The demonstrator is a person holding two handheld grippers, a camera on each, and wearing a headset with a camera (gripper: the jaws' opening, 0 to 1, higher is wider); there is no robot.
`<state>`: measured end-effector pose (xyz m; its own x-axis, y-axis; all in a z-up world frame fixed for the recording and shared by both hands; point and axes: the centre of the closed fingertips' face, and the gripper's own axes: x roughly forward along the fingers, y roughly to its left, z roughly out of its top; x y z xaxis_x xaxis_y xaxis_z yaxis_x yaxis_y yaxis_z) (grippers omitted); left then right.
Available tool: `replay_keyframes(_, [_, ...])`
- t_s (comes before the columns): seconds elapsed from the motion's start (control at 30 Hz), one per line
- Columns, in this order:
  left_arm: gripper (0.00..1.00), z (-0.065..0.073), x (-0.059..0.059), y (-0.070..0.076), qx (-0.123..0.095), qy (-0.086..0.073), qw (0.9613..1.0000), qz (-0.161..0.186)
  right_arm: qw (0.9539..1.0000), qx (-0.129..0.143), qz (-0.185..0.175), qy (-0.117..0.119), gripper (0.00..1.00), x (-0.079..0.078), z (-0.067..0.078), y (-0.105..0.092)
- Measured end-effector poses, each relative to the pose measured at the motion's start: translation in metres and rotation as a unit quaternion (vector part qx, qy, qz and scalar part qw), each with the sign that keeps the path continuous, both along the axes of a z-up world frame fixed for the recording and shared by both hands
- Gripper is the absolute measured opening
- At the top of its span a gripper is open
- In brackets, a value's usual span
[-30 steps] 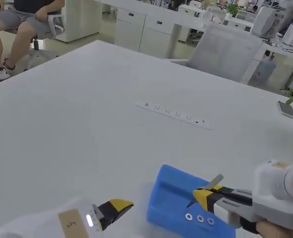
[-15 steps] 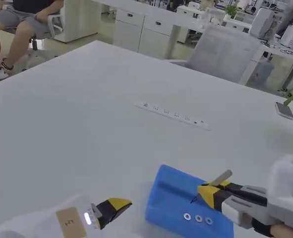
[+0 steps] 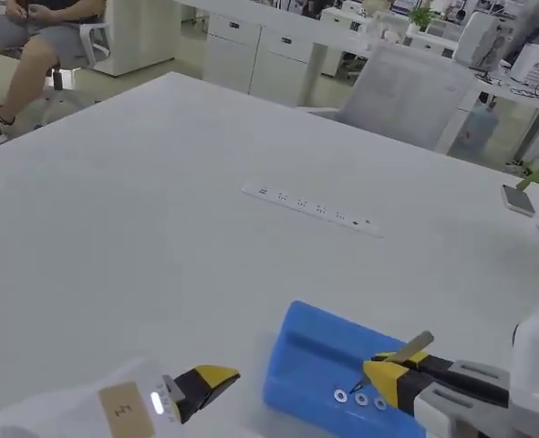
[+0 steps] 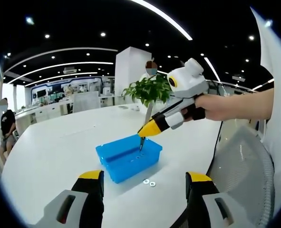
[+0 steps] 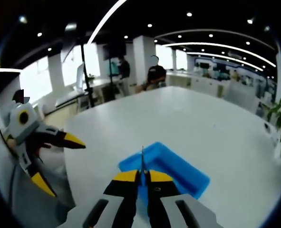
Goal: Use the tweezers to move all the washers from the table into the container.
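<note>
Two washers [image 4: 149, 182] on table [image 4: 50, 147], beside container [image 4: 126, 159]

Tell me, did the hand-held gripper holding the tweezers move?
Yes. The right hand-held gripper has drawn back toward the person over the blue container, ending closer to its near edge.

Container [image 4: 128, 159] on table [image 4: 59, 147]; washers [image 4: 149, 182] just beside it; power strip [image 3: 310, 208] beyond.
</note>
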<state>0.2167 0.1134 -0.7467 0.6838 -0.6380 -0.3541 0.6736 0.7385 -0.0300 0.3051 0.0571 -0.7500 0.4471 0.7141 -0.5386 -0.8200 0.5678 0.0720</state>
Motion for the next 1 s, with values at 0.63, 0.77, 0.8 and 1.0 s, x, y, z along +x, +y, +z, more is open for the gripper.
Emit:
replay_keyframes(0.63, [0.70,-0.001,0.000,0.001,0.003,0.000,1.0000,0.000,0.9991,0.001,0.017,0.040,0.04,-0.030,-0.022,0.008])
replay_keyframes(0.77, [0.70,-0.001,0.000,0.001,0.003,0.000,1.0000,-0.001,0.9986,0.001,0.018,0.050,0.04,-0.034,-0.029,0.009])
replay_keyframes(0.8, [0.69,-0.001,0.000,0.001,0.003,0.001,1.0000,-0.002,0.9983,0.001,0.018,0.055,0.04,-0.035,-0.033,0.010])
replay_keyframes(1.0, [0.69,-0.002,-0.001,0.000,0.007,0.002,1.0000,-0.004,0.9972,-0.005,0.023,0.071,0.04,-0.045,-0.047,0.013])
